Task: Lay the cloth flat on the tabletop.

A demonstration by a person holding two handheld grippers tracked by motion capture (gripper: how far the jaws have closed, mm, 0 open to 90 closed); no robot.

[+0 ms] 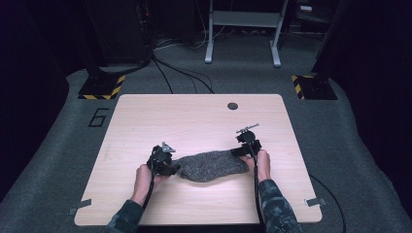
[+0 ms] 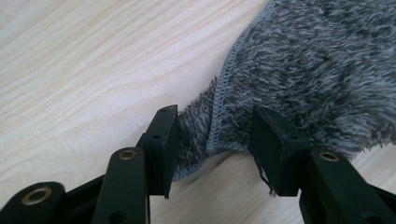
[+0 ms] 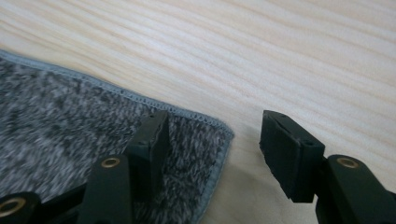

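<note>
1. Black jaws of the left gripper [image 2: 215, 140] stand apart, a stitched corner of the fluffy grey towel [image 2: 299, 74] between them.
2. Right gripper [image 3: 212, 140] gapes wide over the opposite corner.
3. Lengthwise, the towel [image 1: 210, 165] runs left-right across the wooden table [image 1: 194, 116].

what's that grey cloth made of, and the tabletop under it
The grey cloth looks like a plush, fleece-type fabric: long fuzzy mottled pile and a stitched grey edge, likely synthetic. The tabletop shows pale wood grain with a smooth matte face; it could be laminate rather than solid wood.
</note>
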